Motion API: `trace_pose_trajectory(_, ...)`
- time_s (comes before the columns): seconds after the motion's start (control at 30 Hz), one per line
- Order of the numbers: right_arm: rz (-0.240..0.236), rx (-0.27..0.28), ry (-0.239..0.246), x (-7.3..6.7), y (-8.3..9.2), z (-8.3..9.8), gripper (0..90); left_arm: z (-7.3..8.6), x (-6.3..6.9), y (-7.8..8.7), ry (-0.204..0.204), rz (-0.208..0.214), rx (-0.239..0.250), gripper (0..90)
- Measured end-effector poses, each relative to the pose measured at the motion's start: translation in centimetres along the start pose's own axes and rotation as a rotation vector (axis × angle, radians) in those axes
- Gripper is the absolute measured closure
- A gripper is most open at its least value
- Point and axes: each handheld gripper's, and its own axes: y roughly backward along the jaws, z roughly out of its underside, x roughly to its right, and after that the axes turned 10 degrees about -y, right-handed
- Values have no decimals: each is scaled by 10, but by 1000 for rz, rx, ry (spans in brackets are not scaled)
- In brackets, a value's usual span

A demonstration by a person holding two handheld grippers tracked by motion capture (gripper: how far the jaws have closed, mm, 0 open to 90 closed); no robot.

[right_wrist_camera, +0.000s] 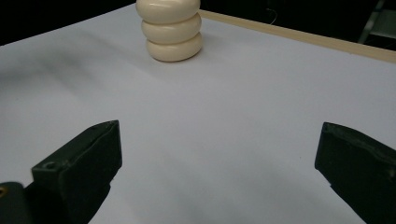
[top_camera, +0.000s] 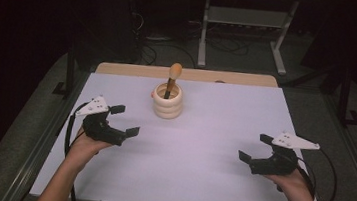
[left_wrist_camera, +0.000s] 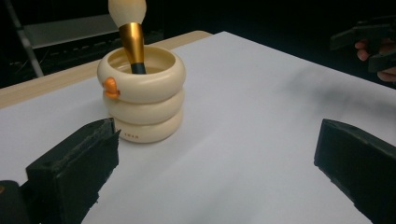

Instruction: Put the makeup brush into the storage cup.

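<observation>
1. Left gripper (top_camera: 123,120) hovering released above the white table cover (top_camera: 210,164), jaws standing wide apart, grasping nothing; right gripper (top_camera: 256,148) likewise released and carrying nothing, hovering well apart from the left.
2. Cream ringed holder (top_camera: 168,101) standing upright ahead of both tongs, nearer the left pair; brush (top_camera: 173,78) leaning inside it, pale head (left_wrist_camera: 127,9) and gold ferrule (left_wrist_camera: 132,44) rising above the rim.
3. Risk, judged: holder looking tall on a narrow base, so tipping or sliding if nudged by a jaw in reaching for the brush; brush standing loose, so likely rocking against the rim or dragging the holder along if pinched off-centre.
4. Risk, judged: smooth ferrule possibly slipping between hard jaws; soft head deforming if gripped there.
5. Surface: lying flat, matte and pale beneath both tongs; wooden table edge (top_camera: 134,69) showing beyond the holder.
6. Room: dim beyond the table; metal frame legs (top_camera: 203,33) and cables (top_camera: 162,48) lying on a grey floor behind.
</observation>
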Motion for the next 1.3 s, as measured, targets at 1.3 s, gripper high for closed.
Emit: trace_pose_trajectory(1.3,-33,-39,30,1,-4,9,0,44,15,28,24,11,-21,0)
